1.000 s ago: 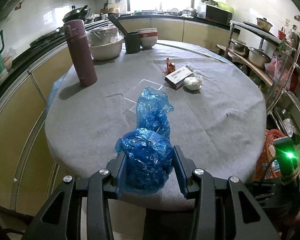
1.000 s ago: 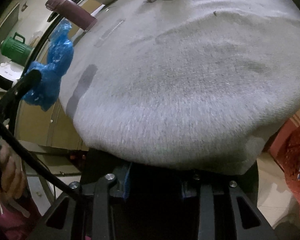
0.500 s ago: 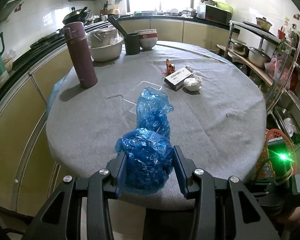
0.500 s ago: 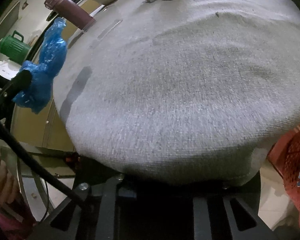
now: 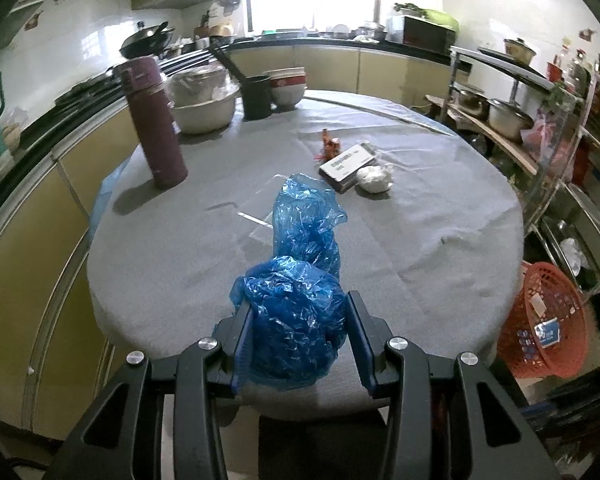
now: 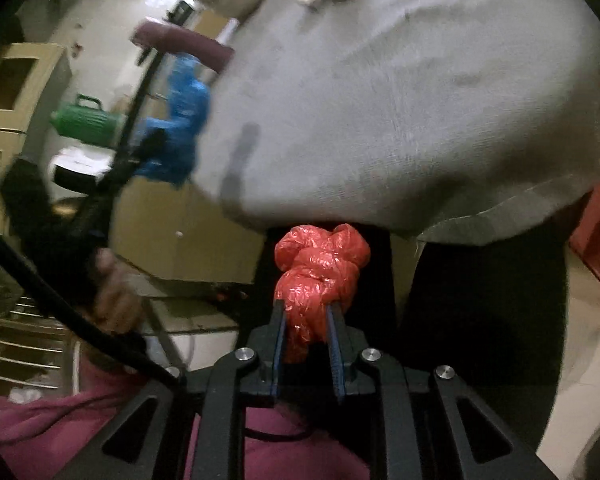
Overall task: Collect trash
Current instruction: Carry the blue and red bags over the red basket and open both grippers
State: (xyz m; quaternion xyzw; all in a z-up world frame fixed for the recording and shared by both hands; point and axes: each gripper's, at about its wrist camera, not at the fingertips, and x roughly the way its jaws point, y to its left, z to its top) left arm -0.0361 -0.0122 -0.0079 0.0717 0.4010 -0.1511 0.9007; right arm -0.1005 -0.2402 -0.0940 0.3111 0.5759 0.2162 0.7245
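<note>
My left gripper (image 5: pixel 298 308) is shut on a crumpled blue plastic bag (image 5: pixel 296 320) that bulges up past the fingers, held over the near edge of the round grey table (image 5: pixel 420 220). That same blue plastic bag (image 6: pixel 180 128) shows at the left of the right wrist view. My right gripper (image 6: pixel 307 312) is shut on a knotted red plastic bag (image 6: pixel 320 268), held just below the table's edge. On the table lie a white crumpled wad (image 5: pixel 374 179), a flat carton (image 5: pixel 347 162) and a small red wrapper (image 5: pixel 330 147).
A maroon flask (image 5: pixel 156 124), metal bowls (image 5: pixel 204 100) and a black cup (image 5: pixel 257 97) stand at the table's far left. An orange basket (image 5: pixel 544 320) sits on the floor at the right, beside a metal rack (image 5: pixel 520 120) with pots. A person's hand (image 6: pixel 112 296) and pink clothing are below left.
My right gripper has come out from under the table's edge and risen, now shut on the red bag, which was hidden before. The left gripper with the blue bag has stayed put.
</note>
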